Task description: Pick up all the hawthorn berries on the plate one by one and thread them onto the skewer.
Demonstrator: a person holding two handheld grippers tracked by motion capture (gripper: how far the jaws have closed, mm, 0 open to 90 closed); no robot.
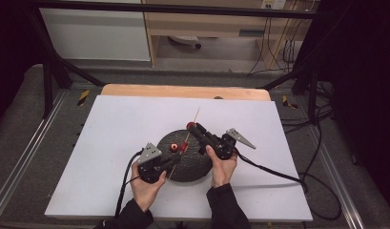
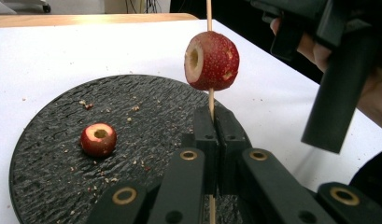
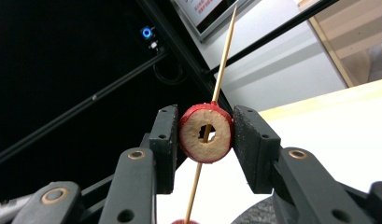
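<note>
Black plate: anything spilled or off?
Yes. Pale and red crumbs are strewn over the black plate around the loose cored fruit, likely coring debris. A few specks also lie on the white tabletop. Nothing else stands out.

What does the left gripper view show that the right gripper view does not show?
Left gripper view: a loose fruit lying on the black plate, and the left gripper shut on the skewer below a threaded fruit. Right gripper view: the right gripper pressing an upper fruit, the skewer through its cored hole. Shared: the skewer and the threaded fruit.
</note>
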